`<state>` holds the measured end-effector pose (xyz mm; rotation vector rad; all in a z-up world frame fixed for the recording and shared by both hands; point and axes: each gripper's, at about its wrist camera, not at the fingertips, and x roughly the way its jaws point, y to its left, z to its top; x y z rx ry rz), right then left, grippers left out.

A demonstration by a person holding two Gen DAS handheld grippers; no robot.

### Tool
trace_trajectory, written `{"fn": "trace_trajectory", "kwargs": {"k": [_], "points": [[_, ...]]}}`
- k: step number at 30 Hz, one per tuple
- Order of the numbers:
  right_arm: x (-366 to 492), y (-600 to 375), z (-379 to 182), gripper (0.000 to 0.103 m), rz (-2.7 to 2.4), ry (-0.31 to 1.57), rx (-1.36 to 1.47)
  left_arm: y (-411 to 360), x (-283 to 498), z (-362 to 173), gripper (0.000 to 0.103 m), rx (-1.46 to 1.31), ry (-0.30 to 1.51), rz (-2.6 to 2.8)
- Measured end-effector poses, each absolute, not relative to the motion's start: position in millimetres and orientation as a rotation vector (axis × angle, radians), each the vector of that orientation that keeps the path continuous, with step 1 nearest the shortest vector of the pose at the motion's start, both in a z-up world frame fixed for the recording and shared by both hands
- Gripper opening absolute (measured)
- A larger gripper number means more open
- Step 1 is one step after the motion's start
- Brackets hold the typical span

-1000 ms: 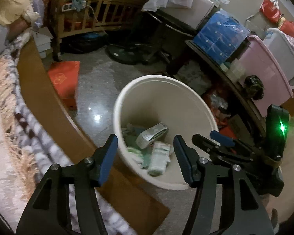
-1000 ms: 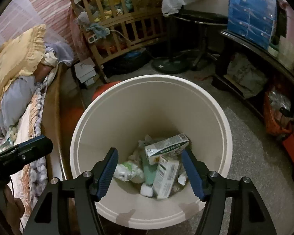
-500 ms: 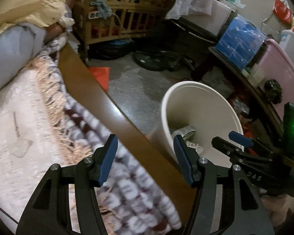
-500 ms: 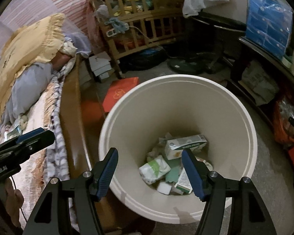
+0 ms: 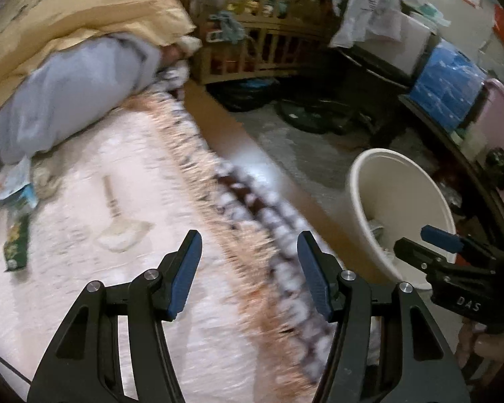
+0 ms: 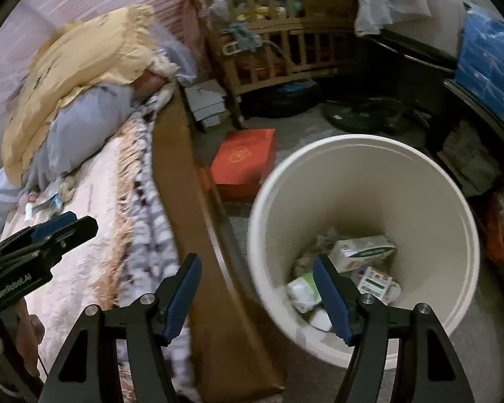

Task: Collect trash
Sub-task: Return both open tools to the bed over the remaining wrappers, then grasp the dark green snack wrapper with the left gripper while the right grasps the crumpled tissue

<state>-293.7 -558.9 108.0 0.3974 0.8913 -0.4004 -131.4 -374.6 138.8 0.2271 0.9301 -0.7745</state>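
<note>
A cream trash bin [image 6: 363, 255] stands on the floor beside the bed and holds several cartons and wrappers [image 6: 359, 252]; it also shows in the left wrist view [image 5: 400, 208]. On the pink blanket lie a green wrapper [image 5: 16, 245], a crumpled blue-white packet [image 5: 13, 194] and a pale plastic scoop [image 5: 117, 225]. My left gripper [image 5: 248, 268] is open and empty above the blanket. My right gripper [image 6: 257, 292] is open and empty, over the bed rail at the bin's left rim.
A brown wooden bed rail [image 6: 198, 221] runs between blanket and bin. A yellow pillow [image 6: 84, 57] and grey bedding lie at the head. A red box [image 6: 243, 161], a wooden crib [image 6: 285, 33] and shelves with blue packs [image 5: 450, 87] crowd the floor.
Both grippers have swung left, away from the bin and toward the bed. The left gripper went from over the bin to over the blanket. Both stayed open.
</note>
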Motion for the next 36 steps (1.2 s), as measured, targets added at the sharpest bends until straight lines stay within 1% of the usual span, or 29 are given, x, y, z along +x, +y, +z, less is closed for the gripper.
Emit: {"fn": "trace_trajectory", "kwargs": {"k": [10,18,22,27,28,29,30,31,32,34,36], "points": [[-242,-498,101,0.069,-0.260,0.928,0.352,-273,-82,127,0.058,0.202,0.946,-0.583],[-181,-438,99,0.070,-0.118,0.939,0.282,-168,-10,108,0.058,0.138,0.976,-0.352],[-141,-404,97,0.070,-0.043,0.942,0.226,-146,24,91,0.058,0.098,1.009,-0.300],[-85,-370,94,0.070,0.030,0.937,0.191,-148,57,64,0.057,0.084,1.071,-0.318],[-75,-364,94,0.070,0.040,0.931,0.190,-147,61,58,0.055,0.077,1.079,-0.329],[-59,-357,93,0.070,0.056,0.920,0.195,-146,63,56,0.049,0.065,1.082,-0.344],[-48,-352,92,0.070,0.065,0.918,0.198,-145,64,54,0.030,0.054,1.086,-0.357],[-33,-346,89,0.070,0.075,0.921,0.203,-141,66,52,0.023,0.034,1.104,-0.379],[-18,-339,86,0.070,0.092,0.925,0.209,-136,66,51,0.023,0.012,1.105,-0.392],[6,-328,83,0.070,0.122,0.923,0.222,-129,65,54,0.017,-0.009,1.102,-0.399],[33,-319,76,0.070,0.131,0.912,0.235,-123,63,56,0.015,-0.012,1.099,-0.405]]}}
